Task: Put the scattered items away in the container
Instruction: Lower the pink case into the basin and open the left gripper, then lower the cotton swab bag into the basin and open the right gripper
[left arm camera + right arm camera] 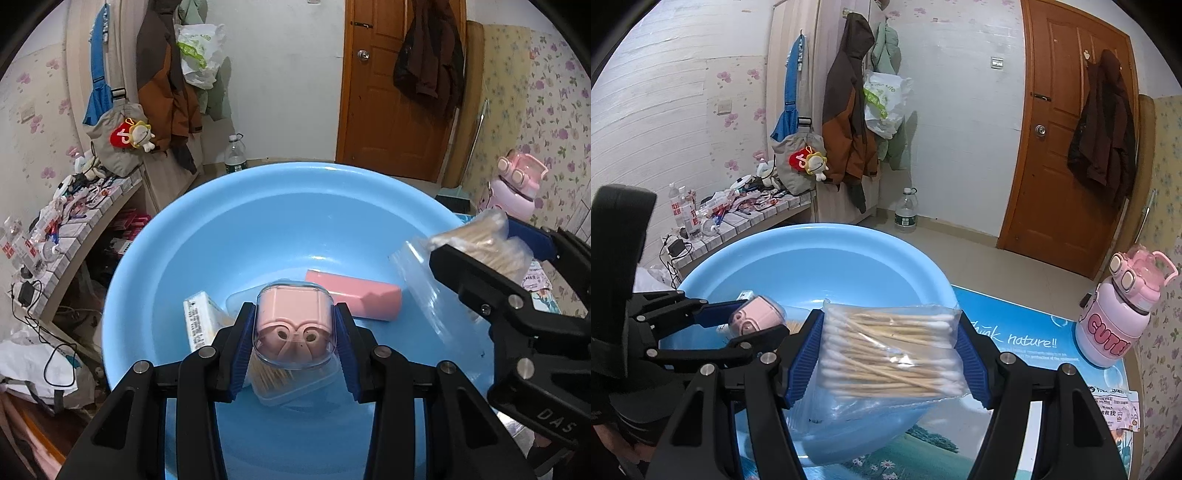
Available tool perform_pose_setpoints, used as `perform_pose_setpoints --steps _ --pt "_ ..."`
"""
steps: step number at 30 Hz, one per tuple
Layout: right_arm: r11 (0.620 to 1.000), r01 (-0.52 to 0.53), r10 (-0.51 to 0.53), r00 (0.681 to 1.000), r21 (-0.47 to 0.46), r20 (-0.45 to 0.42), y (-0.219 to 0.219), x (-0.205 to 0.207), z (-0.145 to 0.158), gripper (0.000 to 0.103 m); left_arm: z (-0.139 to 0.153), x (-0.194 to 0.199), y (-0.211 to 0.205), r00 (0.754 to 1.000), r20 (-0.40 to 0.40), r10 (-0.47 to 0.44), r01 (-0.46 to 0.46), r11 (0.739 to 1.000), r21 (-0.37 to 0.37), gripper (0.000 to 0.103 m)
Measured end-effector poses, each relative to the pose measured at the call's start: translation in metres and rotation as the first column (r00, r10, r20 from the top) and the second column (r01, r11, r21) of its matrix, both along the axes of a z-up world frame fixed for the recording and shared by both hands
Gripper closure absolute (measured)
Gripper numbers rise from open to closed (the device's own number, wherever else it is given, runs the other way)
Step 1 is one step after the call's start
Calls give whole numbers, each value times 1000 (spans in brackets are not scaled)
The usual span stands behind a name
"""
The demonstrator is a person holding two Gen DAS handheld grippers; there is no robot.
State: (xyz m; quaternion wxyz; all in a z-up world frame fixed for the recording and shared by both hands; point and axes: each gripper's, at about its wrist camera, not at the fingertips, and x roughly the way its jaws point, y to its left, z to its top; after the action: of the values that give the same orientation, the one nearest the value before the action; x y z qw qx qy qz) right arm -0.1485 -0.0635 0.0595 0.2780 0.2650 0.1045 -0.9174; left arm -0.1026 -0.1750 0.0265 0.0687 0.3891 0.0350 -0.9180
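Two grippers, both loaded. In the left view, our left gripper clamps the rigid, slick toothpick box at centre frame, over the blue basin. In the right view, our right gripper pinches the soft, light cotton swab bag mid-bundle above the basin's near rim. We read "CUTE" on the pink bottle and "nature!!" on the mat.
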Motion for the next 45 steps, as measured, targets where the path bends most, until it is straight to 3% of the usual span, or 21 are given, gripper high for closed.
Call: perform_pose_setpoints --steps 15,19,27,30,32,41,45 --pt "1000 2 -2 1000 0 1 1 2 -1 33 -2 -4 -2 1000 -4 0 0 1000 -6 63" --pt "1000 5 -5 1000 -1 1 3 1 0 33 0 -2 0 1000 -15 7 -7 1000 -20 55" --pt "1000 5 -5 1000 -2 2 3 1 0 33 2 3 -1 1000 -24 10 -11 999 -31 55" --pt "1000 5 -5 1000 -2 1 3 1 0 33 5 6 -1 999 -35 11 -13 999 -47 42" --pt "1000 5 -5 1000 -2 1 3 1 0 33 6 10 -1 999 -47 21 -24 998 -66 27" --pt "1000 -4 4 1000 4 -3 -1 4 1 33 15 22 -13 994 -90 63 -74 989 -128 10" --pt "1000 -5 5 1000 7 -2 -5 6 0 33 20 27 -26 989 -113 93 -106 988 -113 7"
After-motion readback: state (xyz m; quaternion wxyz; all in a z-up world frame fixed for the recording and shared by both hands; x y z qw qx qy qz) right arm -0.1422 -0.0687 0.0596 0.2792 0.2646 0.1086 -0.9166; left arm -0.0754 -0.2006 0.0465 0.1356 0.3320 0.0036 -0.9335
